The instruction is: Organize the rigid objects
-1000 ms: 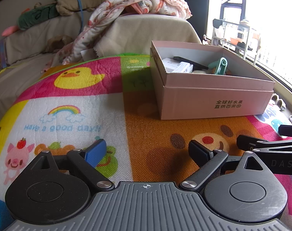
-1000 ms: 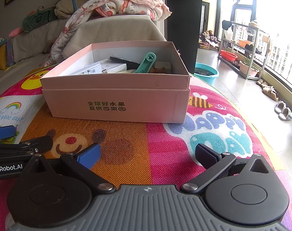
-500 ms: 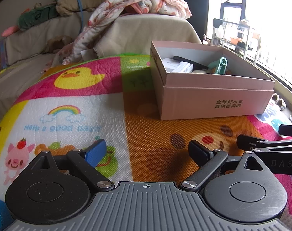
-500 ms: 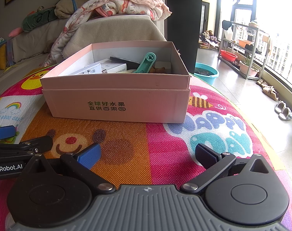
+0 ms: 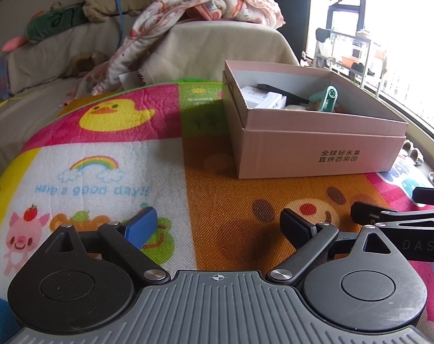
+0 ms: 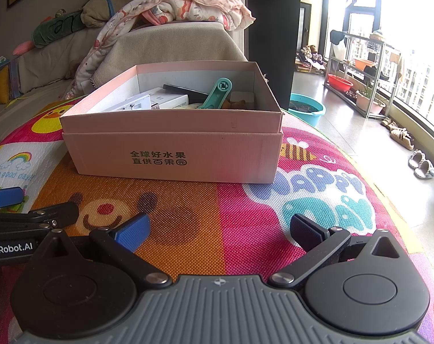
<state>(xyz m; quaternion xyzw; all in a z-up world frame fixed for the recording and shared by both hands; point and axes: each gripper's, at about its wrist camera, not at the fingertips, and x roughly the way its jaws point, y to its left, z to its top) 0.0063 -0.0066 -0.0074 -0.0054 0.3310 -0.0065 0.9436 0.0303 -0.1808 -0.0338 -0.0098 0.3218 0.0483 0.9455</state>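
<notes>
A pink cardboard box stands on the colourful play mat. Inside it lie a teal plastic tool, a white box and a flat black item. My left gripper rests low on the mat, open and holding nothing, short of the box and to its left. My right gripper is open too, in front of the box's printed side. Each gripper shows at the edge of the other's view.
A sofa with a heaped patterned blanket stands behind the mat. To the right are bare floor, a teal basin, a metal rack, slippers and a window.
</notes>
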